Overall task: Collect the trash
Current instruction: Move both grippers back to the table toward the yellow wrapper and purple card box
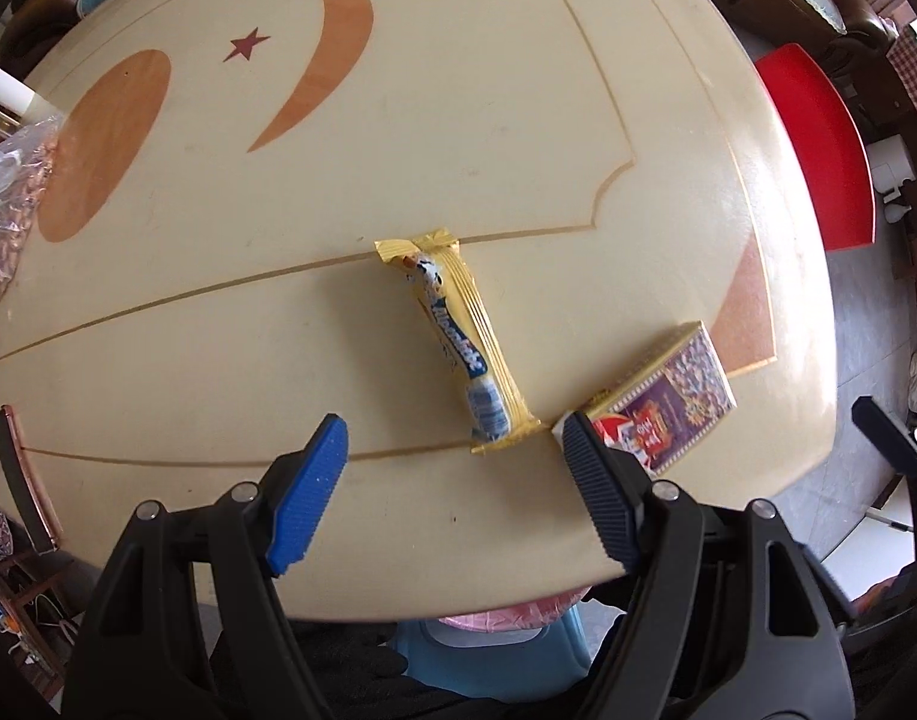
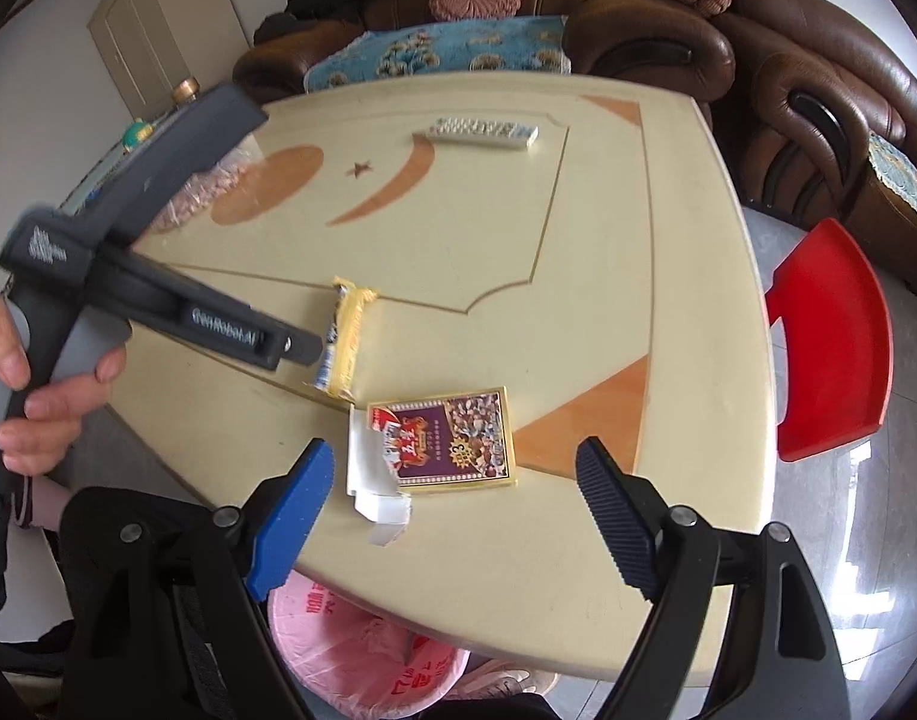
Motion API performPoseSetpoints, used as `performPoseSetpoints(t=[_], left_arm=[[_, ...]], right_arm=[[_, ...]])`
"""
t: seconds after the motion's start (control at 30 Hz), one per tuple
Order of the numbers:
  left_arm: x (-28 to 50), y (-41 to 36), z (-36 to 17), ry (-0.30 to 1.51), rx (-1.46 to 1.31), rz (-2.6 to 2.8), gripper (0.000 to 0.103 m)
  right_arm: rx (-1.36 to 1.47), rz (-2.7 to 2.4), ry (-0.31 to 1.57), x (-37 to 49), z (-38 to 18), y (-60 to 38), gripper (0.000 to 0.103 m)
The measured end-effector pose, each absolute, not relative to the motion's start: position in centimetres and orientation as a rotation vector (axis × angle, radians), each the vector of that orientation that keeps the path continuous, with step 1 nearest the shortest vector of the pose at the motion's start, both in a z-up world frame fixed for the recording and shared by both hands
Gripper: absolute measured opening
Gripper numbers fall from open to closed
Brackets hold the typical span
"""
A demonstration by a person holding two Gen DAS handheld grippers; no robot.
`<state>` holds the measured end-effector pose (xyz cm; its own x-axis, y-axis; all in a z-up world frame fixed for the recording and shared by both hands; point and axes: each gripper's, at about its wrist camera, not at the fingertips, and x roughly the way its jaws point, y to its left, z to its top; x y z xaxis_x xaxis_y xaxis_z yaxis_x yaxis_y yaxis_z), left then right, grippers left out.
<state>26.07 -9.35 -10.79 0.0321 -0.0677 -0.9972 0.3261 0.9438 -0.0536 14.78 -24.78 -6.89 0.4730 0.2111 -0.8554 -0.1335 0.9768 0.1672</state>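
A yellow snack wrapper point(image 1: 458, 342) with blue lettering lies lengthwise on the cream table point(image 1: 398, 138), just ahead of my left gripper point(image 1: 452, 426), whose jaws stand open and empty above the table. A torn purple and gold card box point(image 1: 662, 402) lies to the wrapper's right, by the dark fingertip. In the right wrist view the same box point(image 2: 446, 441) with its torn white flap rests between and slightly beyond the open, empty jaws of my right gripper point(image 2: 452, 456). The wrapper point(image 2: 344, 342) lies farther off, partly behind the left gripper's body point(image 2: 158, 276), held by a hand point(image 2: 32, 384).
A pink-lined bin point(image 2: 362, 654) stands under the near table edge. A remote control point(image 2: 482, 132) lies at the far side, a clear bag of snacks point(image 1: 8, 210) at the left edge. A red chair point(image 2: 830, 342) stands to the right, a brown sofa point(image 2: 758, 48) beyond.
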Motion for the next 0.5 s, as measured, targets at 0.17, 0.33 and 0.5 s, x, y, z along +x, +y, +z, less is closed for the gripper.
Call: performPoseSetpoints(t=[0.17, 0.33, 0.5], left_arm=[[27.2, -9.4, -12.3, 1.531, 0.204, -0.297, 0.073], [28.0, -9.4, -13.9, 1.558, 0.195, -0.293, 0.073], [28.7, -9.5, -15.2, 1.579, 0.189, -0.296, 0.073]], right_arm=[[0.035, 0.212, 1.086, 15.8, -9.2, -24.1, 0.081], [-0.016, 0.209, 1.111, 16.5, -11.2, -23.4, 0.081], [-0.031, 0.218, 1.124, 17.1, -12.4, -23.0, 0.081]])
